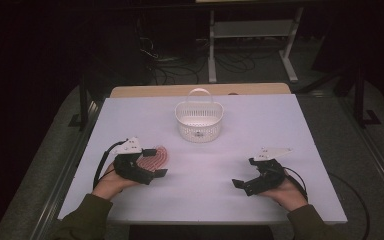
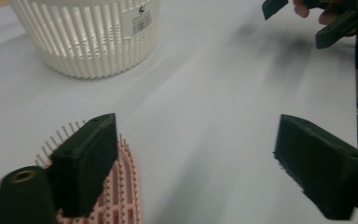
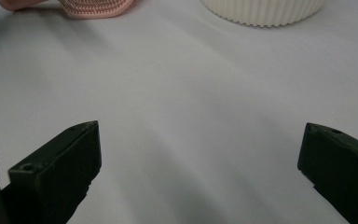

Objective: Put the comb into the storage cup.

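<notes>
Dimness in the high view blurs the pink hairbrush point(image 1: 156, 159), partly hidden behind the left gripper point(image 1: 156, 165); the white basket point(image 1: 198, 121) stands beyond. Left gripper view: jaws apart, one covering the brush's cut-off head. Right gripper view: right gripper point(image 3: 200, 163) jaws wide apart over bare table point(image 3: 191, 107), brush clipped at the top edge.

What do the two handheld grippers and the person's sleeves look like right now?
Both the left gripper and the right gripper are black with blocky, flat-faced jaws. Each carries a pale grey three-cornered plate on top and trails a black cable. The sleeves are dark olive green.
</notes>
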The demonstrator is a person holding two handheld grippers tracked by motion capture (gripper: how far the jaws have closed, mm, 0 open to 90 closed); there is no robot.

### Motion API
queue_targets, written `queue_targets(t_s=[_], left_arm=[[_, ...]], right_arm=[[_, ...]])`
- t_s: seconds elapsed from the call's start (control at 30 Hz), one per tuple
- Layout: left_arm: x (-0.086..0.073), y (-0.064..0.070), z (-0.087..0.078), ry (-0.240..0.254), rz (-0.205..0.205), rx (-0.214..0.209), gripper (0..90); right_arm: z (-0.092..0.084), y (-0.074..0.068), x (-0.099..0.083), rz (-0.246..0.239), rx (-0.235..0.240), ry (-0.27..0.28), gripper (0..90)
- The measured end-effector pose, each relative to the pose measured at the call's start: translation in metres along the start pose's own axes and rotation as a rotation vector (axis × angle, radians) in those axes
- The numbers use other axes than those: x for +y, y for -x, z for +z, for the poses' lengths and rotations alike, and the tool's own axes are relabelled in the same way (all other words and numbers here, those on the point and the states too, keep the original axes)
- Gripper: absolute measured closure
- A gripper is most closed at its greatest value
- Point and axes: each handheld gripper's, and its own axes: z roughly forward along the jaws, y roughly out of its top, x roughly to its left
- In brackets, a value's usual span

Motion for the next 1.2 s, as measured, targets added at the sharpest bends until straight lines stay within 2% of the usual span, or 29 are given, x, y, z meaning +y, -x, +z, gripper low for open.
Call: queue_targets(t_s=[0.07,0.1,0.73,1.2], left_arm=[[0.0,-0.001,0.002,0.002,-0.013,-0.006,1.3],[-0.001,-0.002,0.002,0.004,-0.015,-0.006,0.0],[0.002,-0.004,-0.001,0.04,-0.037,0.006,0.0],[0.016,-0.008,-0.002,0.052,-0.012,0.025,0.0]], right_arm=[[0.0,0.0,0.0,0.0,0.0,-0.002,0.0],[0.0,-0.001,0.0,-0.001,0.001,-0.003,0.0],[-0.001,0.001,-0.001,0.0,-0.003,-0.001,0.0],[0.001,0.002,-0.001,-0.002,-0.002,-0.009,0.0]])
